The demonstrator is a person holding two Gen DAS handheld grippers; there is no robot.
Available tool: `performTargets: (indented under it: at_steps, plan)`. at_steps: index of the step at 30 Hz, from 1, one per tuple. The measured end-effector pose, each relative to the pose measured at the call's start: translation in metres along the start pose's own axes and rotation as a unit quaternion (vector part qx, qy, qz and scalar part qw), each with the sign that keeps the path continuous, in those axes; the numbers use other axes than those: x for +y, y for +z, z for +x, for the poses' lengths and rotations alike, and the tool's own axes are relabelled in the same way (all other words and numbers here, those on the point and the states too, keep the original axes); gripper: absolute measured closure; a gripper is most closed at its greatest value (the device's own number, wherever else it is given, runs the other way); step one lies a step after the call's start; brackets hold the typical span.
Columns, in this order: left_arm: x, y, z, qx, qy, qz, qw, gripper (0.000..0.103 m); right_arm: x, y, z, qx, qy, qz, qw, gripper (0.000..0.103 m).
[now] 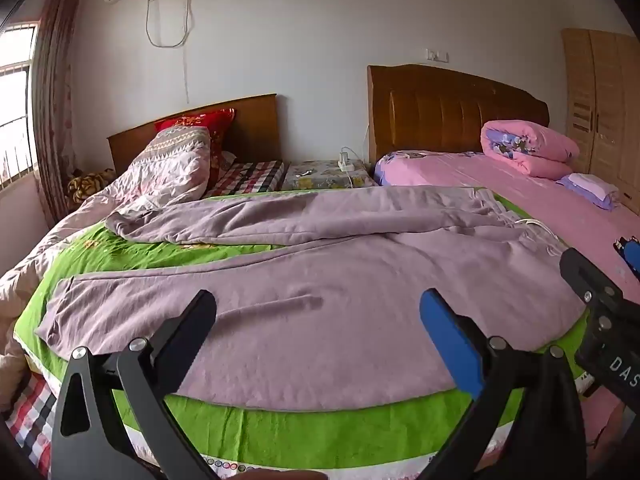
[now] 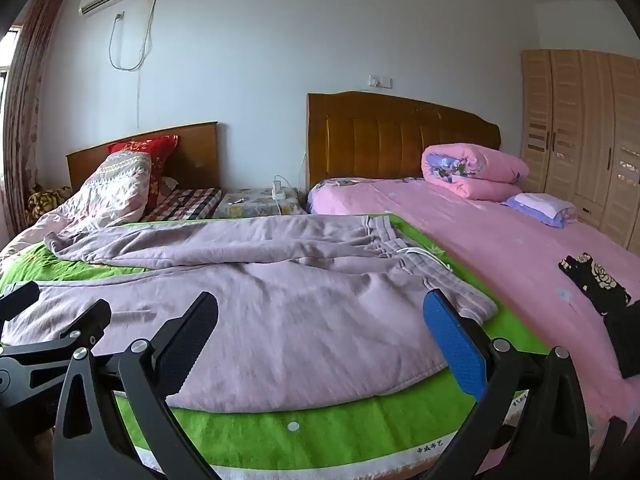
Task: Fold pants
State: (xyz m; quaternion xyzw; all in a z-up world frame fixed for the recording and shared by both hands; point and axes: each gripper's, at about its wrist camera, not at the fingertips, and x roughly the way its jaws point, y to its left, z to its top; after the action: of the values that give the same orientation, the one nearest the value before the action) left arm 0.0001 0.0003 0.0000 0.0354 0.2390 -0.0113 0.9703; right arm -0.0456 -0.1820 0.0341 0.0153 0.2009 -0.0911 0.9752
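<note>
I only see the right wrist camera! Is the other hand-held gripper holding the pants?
Observer: No. The left hand-held gripper is open above the pants, gripping nothing.
Operator: Where does the near leg end? Something black blocks it.
Observer: Its cuff lies flat on the green cloth, short of the left edge.
Operator: What's past that edge?
Observer: A red-checked sheet, lower down.

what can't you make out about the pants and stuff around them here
- Pants: far leg's cuff, left wrist view, folded under itself.
- Black floral item: right wrist view, lower part cut off by gripper frame.
- Print on green mat: too small to read.
</note>
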Motion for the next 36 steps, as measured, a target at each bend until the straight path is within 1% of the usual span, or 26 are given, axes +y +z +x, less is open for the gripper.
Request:
performTargets:
  at_steps: [2,6,9,13,14,36]
  plan:
    - [0.001,0.000,-0.001,0.000,-0.004,-0.007,1.0000,0.001,0.001,0.000,0.000,0.002,-0.001,-0.004,1.000,0.004]
    - [-0.001,0.000,-0.004,-0.003,-0.002,-0.001,1.0000,0.001,0.001,0.000,0.000,0.004,0.002,-0.003,1.000,0.004]
    - [0.003,-0.010,0.001,0.001,-0.004,-0.006,1.0000,0.001,0.000,0.001,0.000,0.004,0.002,-0.001,1.000,0.004]
    - [0.003,-0.011,0.005,0.007,-0.003,-0.008,0.9999,0.001,0.000,0.000,0.001,0.005,0.003,-0.001,1.000,0.004]
    - [0.004,-0.006,0.004,0.012,-0.002,-0.012,0.9999,0.001,0.000,0.000,0.001,0.005,0.003,-0.001,1.000,0.004]
    - [0.009,-0.010,0.005,0.019,-0.005,-0.013,0.9997,0.001,0.002,0.002,-0.001,0.006,0.002,0.000,1.000,0.004]
